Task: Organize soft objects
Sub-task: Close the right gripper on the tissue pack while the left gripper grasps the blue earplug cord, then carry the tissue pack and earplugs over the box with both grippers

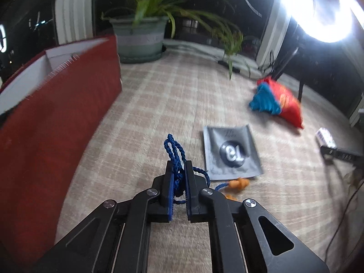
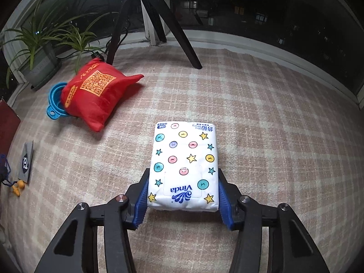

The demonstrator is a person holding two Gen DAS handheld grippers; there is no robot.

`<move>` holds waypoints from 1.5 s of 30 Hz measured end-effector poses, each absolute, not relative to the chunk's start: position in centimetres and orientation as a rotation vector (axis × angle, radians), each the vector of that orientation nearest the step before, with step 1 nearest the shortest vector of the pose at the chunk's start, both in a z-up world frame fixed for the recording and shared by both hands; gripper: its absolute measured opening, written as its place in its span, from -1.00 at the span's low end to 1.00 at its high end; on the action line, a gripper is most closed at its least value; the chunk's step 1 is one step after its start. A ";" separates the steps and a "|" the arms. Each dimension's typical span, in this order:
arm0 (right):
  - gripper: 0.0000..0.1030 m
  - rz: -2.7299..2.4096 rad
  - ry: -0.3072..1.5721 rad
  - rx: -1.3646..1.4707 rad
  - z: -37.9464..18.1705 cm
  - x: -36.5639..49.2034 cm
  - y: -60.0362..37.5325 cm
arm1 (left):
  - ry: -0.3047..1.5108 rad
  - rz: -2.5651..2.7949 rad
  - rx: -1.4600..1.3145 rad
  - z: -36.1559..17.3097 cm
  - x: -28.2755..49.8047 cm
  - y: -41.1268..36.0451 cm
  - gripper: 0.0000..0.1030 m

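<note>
My left gripper [image 1: 178,170] is shut on a blue braided cord [image 1: 174,150], held above the checked cloth; the cord trails down to orange earplugs [image 1: 237,184] on the cloth. A grey pouch [image 1: 231,152] lies just right of it. My right gripper [image 2: 184,191] is shut on a white Vinda tissue pack [image 2: 184,166], one finger on each long side. A red cloth bag [image 2: 95,95] lies on a blue collapsible bowl [image 2: 55,100] at the far left. The grey pouch [image 2: 27,161] and earplugs [image 2: 18,187] also show at the right wrist view's left edge.
A red box [image 1: 56,118] with a white inside stands open at my left. A potted plant [image 1: 141,38] stands behind it. A black tripod [image 2: 145,20] stands by the window. A bright lamp [image 1: 318,6] glares at upper right. A cable and power strip [image 1: 341,154] lie at right.
</note>
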State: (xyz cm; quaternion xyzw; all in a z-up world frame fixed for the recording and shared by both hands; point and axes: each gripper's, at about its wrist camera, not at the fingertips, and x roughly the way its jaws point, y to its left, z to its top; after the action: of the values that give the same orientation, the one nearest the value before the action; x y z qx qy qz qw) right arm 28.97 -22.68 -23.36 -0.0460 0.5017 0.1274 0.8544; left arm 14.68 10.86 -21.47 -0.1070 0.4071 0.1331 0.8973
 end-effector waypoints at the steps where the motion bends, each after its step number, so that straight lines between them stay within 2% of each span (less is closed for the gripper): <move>1: -0.07 0.268 1.049 -0.096 -23.0 28.6 -22.7 | 0.830 0.274 -0.230 -21.0 14.4 10.9 -0.87; 13: -0.07 0.380 0.932 -0.092 -16.8 25.4 -19.9 | 0.670 0.250 -0.296 -13.3 10.5 12.1 -0.87; 25: -0.07 0.694 0.827 -0.119 -10.0 22.4 -9.4 | 0.513 0.331 -0.346 -5.9 4.1 17.0 -0.87; 36: -0.07 0.938 0.768 -0.185 -6.6 20.7 2.0 | 0.447 0.462 -0.378 -4.0 -0.5 22.2 -0.87; 45: -0.07 1.080 0.743 -0.275 -5.5 19.5 12.8 | 0.495 0.471 -0.468 -6.4 -1.6 24.7 -0.87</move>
State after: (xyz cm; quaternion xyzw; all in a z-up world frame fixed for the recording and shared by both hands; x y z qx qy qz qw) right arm 19.55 12.81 -5.51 -0.1275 0.3444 0.5004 0.7840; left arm -1.65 24.69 -6.41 -0.2275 0.2405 0.2290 0.9154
